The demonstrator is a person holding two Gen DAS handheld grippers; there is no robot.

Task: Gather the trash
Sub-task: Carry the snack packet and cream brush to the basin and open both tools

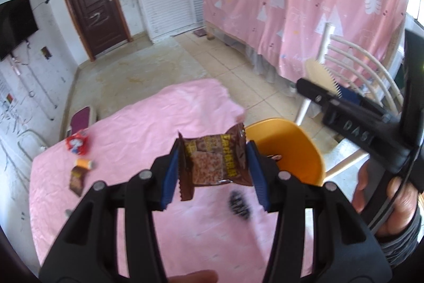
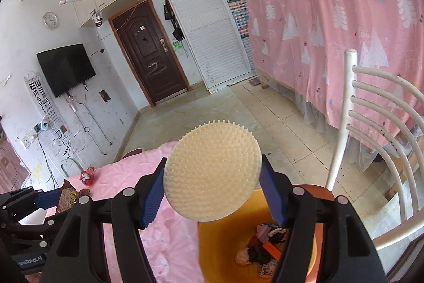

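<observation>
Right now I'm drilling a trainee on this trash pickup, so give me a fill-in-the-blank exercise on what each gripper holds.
1. The left gripper is shut on a ____ snack wrapper.
2. The right gripper holds a round cream bristled ____.
3. The orange plastic bin beside the table already contains ____.
4. The table is covered by a ____ cloth.

Missing words: brown; brush; trash; pink

I see the bin [image 2: 312, 243] just right of the table [image 1: 148, 123], with trash [image 2: 265, 248] in it. A chair [image 2: 371, 137] stands behind the bin. Three wrappers [image 1: 78, 143] lie at the table's left edge.
</observation>
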